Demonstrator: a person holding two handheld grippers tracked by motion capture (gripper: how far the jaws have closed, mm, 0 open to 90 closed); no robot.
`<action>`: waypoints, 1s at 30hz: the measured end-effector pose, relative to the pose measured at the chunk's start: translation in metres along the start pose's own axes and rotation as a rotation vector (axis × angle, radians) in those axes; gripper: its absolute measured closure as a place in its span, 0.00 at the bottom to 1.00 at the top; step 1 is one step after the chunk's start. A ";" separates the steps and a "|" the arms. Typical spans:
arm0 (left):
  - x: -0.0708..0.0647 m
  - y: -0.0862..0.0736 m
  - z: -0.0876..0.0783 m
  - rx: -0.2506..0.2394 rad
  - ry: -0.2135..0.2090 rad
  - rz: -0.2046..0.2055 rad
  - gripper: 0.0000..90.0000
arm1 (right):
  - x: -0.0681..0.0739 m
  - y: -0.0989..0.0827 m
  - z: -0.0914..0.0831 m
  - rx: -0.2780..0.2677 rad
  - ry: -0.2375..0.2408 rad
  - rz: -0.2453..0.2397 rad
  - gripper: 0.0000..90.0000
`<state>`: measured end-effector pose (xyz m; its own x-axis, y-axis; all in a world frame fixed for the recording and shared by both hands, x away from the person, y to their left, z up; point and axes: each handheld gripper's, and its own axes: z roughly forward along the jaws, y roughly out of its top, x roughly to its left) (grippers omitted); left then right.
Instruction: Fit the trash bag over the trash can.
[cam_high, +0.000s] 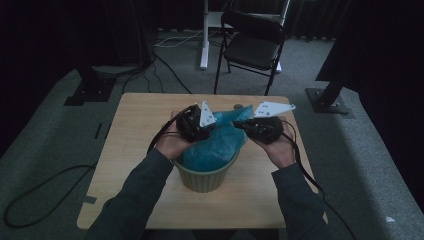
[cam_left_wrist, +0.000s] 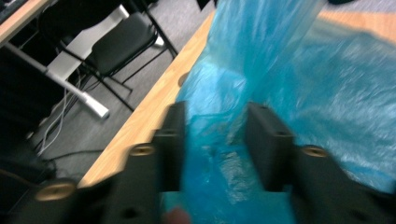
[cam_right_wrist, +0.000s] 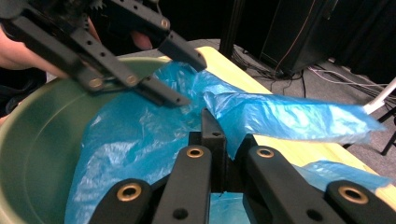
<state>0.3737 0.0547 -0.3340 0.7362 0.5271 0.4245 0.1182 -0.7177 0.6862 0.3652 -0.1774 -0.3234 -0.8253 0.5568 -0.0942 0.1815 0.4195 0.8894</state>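
A pale green pot (cam_high: 205, 177) stood on the wooden bench (cam_high: 135, 150), near the edge closest to the person, and everything else gathered around it. A blue plastic bag (cam_high: 217, 142) sat in the pot's mouth, its film bulging above the rim and rising in a loose flap toward the far side of the pot.

The left tongs (cam_high: 210, 131) hung over the pot's left rim, held in the person's left hand (cam_high: 172, 144). In the left gripper view the two black jaws of these tongs (cam_left_wrist: 215, 135) stood partly apart with blue film between them, though blur hid whether the pads pressed on it; I cannot tell if they gripped the bag. In the right gripper view the same tongs (cam_right_wrist: 182, 77) reached in from above the pot, their tips on either side of a ridge of the bag (cam_right_wrist: 140, 140).

The right tongs (cam_high: 239, 125) hovered over the pot's right rim, in the right hand (cam_high: 280, 150). Seen along their own jaws (cam_right_wrist: 219, 128), they were clenched on a fold of the bag, which stretched from that pinch out past the pot's edge over the bench (cam_right_wrist: 243, 79).

Beyond the pot, off the bench's far edge, a black folding chair (cam_high: 252, 45) stood on the grey carpet.
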 end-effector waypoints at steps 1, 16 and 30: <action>0.000 0.000 0.001 0.016 0.015 0.006 0.77 | 0.000 0.000 0.000 0.003 -0.002 0.001 1.00; 0.014 -0.020 -0.006 0.024 0.023 -0.088 0.99 | -0.010 -0.013 0.040 0.247 -0.089 0.066 0.70; 0.034 -0.054 -0.021 -0.027 0.034 -0.287 0.96 | 0.001 -0.012 0.025 0.218 -0.080 0.034 0.93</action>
<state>0.3783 0.1212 -0.3446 0.6525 0.7221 0.2300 0.3004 -0.5251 0.7962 0.3756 -0.1641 -0.3449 -0.7733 0.6246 -0.1091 0.3266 0.5399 0.7758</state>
